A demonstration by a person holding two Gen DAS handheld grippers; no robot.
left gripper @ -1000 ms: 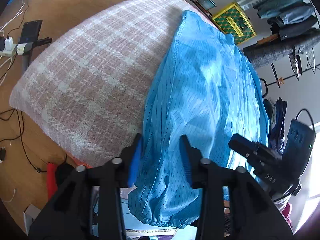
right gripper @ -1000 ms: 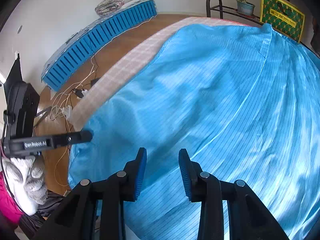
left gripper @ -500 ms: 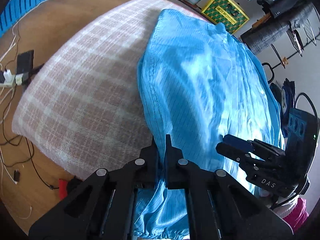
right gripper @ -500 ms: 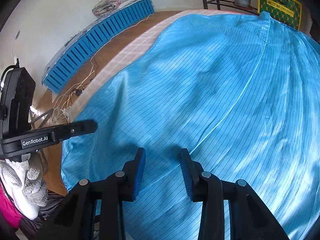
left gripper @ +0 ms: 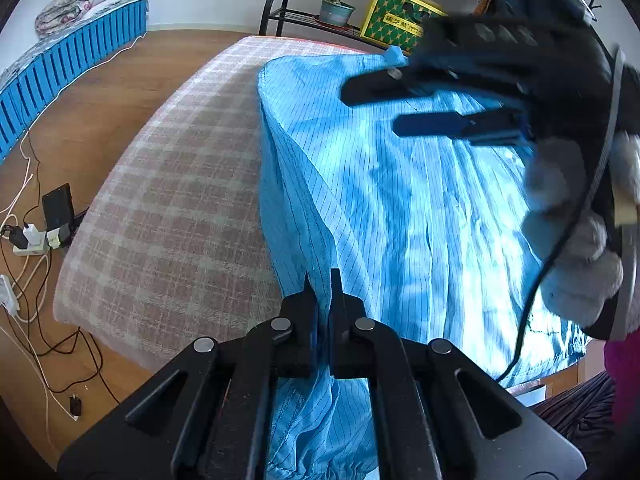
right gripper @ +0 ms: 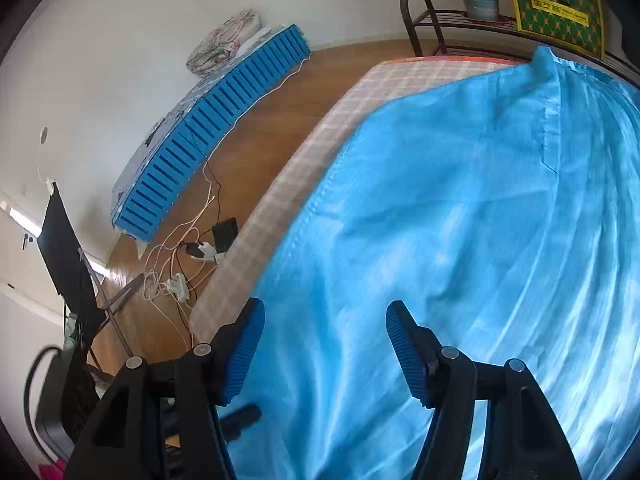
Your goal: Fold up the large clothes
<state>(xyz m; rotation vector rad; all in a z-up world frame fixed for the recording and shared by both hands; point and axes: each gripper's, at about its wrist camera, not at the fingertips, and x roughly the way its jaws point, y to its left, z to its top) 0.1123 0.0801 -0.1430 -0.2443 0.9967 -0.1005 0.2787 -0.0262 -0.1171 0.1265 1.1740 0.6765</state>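
your left gripper (left gripper: 322, 280) sits at the bottom centre of its view with the jaws pinched tight on a raised fold of the blue garment (left gripper: 400, 208); the cloth runs up between the pads and also spills down below them toward the lower edge of the frame. your right gripper (right gripper: 324, 320), low in its own view, has jaws that have just been opening and now stand wide, with the same garment (right gripper: 460, 240) spread beneath the gap and no cloth pressed by the pads. in the left view that right gripper (left gripper: 440, 104) shows blurred in the upper right, hovering above the fabric, with your gloved hand (left gripper: 572, 232) behind it.

the garment is a shiny light blue with thin dark pinstripes and stitched hems, wrinkled into long soft ridges. it covers the right half of the checked blanket (left gripper: 172, 200), pink and grey, which lies bare to the left of your left jaws.

beyond the blanket is a wooden floor (left gripper: 92, 112). at the left edge white and black cables run to a power strip (left gripper: 32, 240). a row of blue slatted panels (left gripper: 68, 64) lines the wall at upper left with a bundle of floral cloth (left gripper: 76, 0) on top. at top centre stands a black metal rack (left gripper: 296, 16) with a potted plant (left gripper: 336, 10) and a yellow and green box (left gripper: 400, 20).
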